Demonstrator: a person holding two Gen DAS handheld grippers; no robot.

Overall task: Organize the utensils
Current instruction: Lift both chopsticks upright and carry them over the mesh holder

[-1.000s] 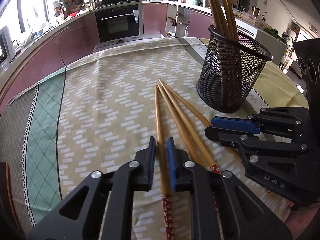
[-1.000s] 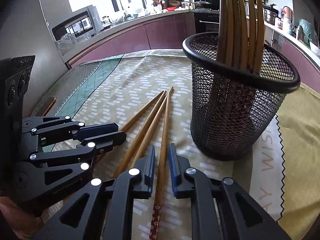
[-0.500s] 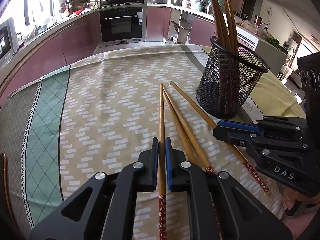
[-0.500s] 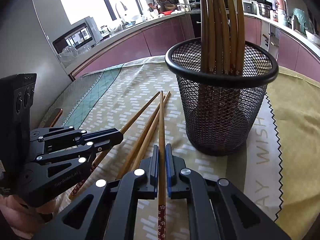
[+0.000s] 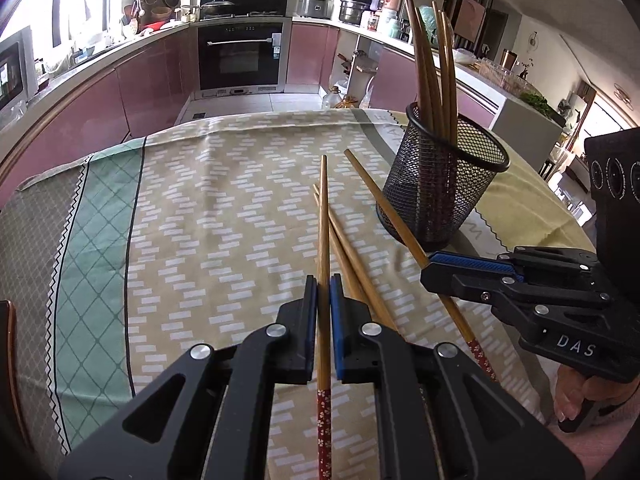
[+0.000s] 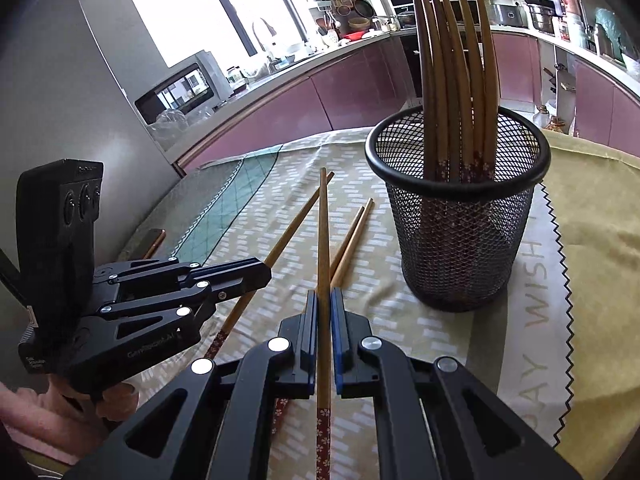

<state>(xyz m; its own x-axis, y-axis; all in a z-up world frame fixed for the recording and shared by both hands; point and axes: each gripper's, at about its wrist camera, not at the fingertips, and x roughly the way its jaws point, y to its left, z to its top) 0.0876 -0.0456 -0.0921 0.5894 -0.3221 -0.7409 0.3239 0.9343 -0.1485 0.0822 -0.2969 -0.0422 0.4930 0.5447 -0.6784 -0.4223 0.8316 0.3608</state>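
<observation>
My left gripper [image 5: 324, 292] is shut on a wooden chopstick [image 5: 323, 216] with a red flowered end and holds it above the tablecloth. My right gripper [image 6: 324, 304] is shut on another such chopstick [image 6: 323, 224], also lifted. In the left wrist view the right gripper [image 5: 430, 270] shows at right with its chopstick [image 5: 384, 204]. Two chopsticks [image 5: 352, 256] lie on the cloth; they also show in the right wrist view [image 6: 350, 236]. A black mesh holder [image 6: 456, 216] with several upright chopsticks [image 6: 452, 72] stands to the right; it also shows in the left wrist view [image 5: 440, 184].
The table has a beige patterned cloth [image 5: 200, 220] with a green band [image 5: 92, 232] at the left and a yellow cloth [image 6: 596, 240] under the holder's right side. Kitchen counters and an oven [image 5: 240, 56] lie beyond the far edge.
Both grippers closed on a chopstick each and lifted them off the cloth. Both cameras have pulled back and up from the table.
</observation>
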